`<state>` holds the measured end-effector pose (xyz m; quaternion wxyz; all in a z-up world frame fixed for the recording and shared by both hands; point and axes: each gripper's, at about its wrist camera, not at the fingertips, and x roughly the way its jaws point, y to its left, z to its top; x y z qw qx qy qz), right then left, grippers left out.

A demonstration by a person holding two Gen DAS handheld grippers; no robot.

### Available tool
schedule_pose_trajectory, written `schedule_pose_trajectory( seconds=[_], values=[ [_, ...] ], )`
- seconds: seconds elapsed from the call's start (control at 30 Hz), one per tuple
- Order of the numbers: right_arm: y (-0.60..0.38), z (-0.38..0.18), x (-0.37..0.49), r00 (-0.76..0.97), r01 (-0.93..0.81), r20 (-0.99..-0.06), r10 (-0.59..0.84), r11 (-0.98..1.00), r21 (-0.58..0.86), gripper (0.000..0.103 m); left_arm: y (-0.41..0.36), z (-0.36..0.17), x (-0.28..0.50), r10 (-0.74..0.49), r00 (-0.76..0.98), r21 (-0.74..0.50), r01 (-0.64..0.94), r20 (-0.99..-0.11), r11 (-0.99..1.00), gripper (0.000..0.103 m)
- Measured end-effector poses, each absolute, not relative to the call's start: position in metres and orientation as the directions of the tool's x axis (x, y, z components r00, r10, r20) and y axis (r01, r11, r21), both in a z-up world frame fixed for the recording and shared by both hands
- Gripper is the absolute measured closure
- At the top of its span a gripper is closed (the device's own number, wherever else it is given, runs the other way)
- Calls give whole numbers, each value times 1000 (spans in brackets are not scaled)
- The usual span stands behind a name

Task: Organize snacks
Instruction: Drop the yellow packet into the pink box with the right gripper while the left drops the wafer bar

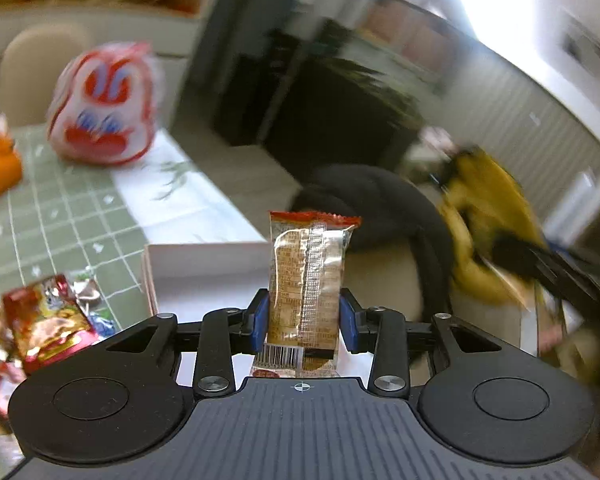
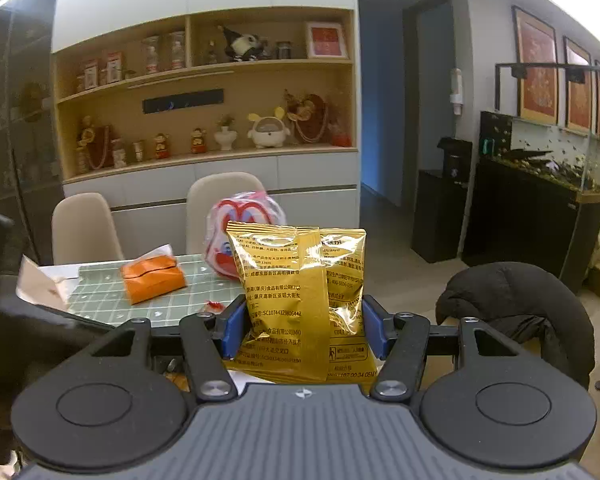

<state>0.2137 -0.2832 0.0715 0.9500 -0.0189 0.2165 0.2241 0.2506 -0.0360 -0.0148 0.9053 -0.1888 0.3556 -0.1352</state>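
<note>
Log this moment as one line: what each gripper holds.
left gripper: shut on slim snack bar | right gripper: shut on gold snack packets | both packets off the table

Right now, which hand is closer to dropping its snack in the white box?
Probably left. The left gripper holds a small brown snack packet with the white box just below it. The right gripper holds gold packets; its view shows no box.
</note>
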Motion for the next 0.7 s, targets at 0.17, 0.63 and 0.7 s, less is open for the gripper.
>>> schedule_pose_trajectory(
  seconds=[0.17, 0.63, 0.7],
  values=[
    [-284, 42, 259, 753, -434, -501, 426, 895, 107, 44, -33, -76, 308, -319, 636, -447, -46, -703, 893, 61],
    [-233, -91, 348, 545, -479, -726, 420, 866, 142, 44, 38, -77, 205, -150, 756, -539, -297, -636, 788, 61],
    [-225, -105, 356, 524, -474, -736, 428, 865, 166, 43, 55, -87, 181, -107, 740, -540, -375, -664, 754, 61]
  ],
)
